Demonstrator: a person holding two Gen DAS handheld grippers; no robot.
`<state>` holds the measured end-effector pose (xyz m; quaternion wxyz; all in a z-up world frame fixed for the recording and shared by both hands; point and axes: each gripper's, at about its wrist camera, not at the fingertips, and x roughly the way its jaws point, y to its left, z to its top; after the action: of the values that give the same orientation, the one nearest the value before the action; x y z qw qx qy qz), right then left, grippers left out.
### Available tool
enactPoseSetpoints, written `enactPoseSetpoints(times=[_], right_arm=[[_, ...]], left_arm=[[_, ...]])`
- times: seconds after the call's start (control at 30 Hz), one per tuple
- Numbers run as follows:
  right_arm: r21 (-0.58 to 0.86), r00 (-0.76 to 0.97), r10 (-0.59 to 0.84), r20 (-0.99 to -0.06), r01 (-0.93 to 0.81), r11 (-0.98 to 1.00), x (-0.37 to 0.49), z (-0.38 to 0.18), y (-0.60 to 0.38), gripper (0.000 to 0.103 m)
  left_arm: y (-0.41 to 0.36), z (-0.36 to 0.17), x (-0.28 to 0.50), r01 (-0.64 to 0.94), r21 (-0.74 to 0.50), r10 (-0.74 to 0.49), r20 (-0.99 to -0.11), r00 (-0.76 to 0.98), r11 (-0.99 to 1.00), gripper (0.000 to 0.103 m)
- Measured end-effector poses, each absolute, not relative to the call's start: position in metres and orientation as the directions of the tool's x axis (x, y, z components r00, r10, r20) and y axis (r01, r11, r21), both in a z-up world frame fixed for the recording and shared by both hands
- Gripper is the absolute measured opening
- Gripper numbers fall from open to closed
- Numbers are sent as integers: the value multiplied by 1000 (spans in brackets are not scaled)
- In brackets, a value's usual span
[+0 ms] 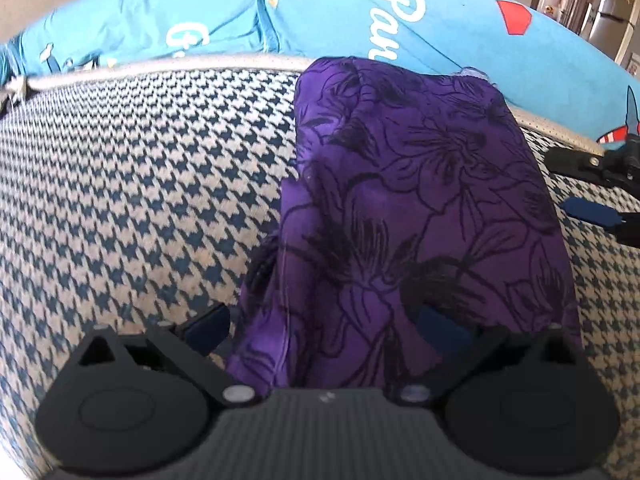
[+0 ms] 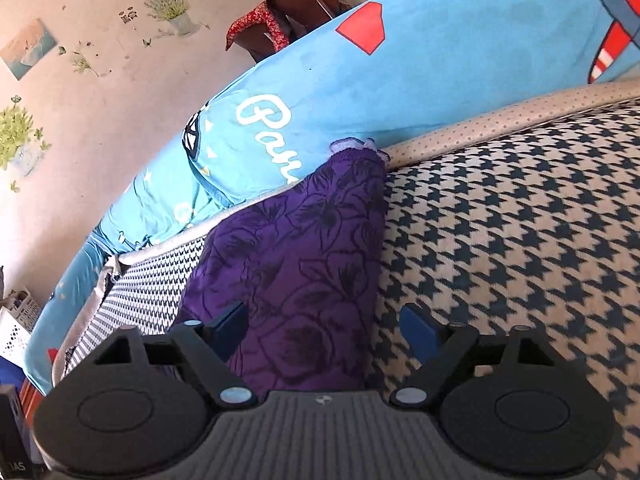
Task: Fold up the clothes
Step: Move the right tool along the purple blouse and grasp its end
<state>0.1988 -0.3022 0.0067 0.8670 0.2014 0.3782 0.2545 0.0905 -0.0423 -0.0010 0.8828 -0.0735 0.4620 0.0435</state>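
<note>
Lying as a narrow strip on the houndstooth bed [image 1: 140, 168], the thin, limp purple garment [image 1: 400, 184] is straddled at its near edge, the judged grasp point, by the spread left hand-held gripper [image 1: 324, 320] and spread right hand-held gripper [image 2: 324, 328].

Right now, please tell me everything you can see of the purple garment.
The purple garment is thin, soft-looking cloth printed with dark flower outlines. It lies folded into a long strip on the houndstooth cover, its far end, with a pale lilac trim, reaching the blue bedding. Both open claws, left and right, straddle its near end.
</note>
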Motion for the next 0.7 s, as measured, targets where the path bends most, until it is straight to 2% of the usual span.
enactPoseSetpoints(times=[0.07, 0.43, 0.7], right_arm=[[554, 583, 603, -545, -290, 781, 207, 4, -300, 78], [668, 565, 657, -500, -231, 707, 245, -15, -307, 78], [691, 565, 670, -481, -226, 687, 266, -27, -304, 79]], left_arm=[[-42, -2, 89, -137, -95, 0, -820, 572, 986, 103], [-38, -7, 89, -117, -95, -11, -820, 572, 989, 103], [-41, -9, 93, -107, -104, -25, -824, 567, 989, 103]])
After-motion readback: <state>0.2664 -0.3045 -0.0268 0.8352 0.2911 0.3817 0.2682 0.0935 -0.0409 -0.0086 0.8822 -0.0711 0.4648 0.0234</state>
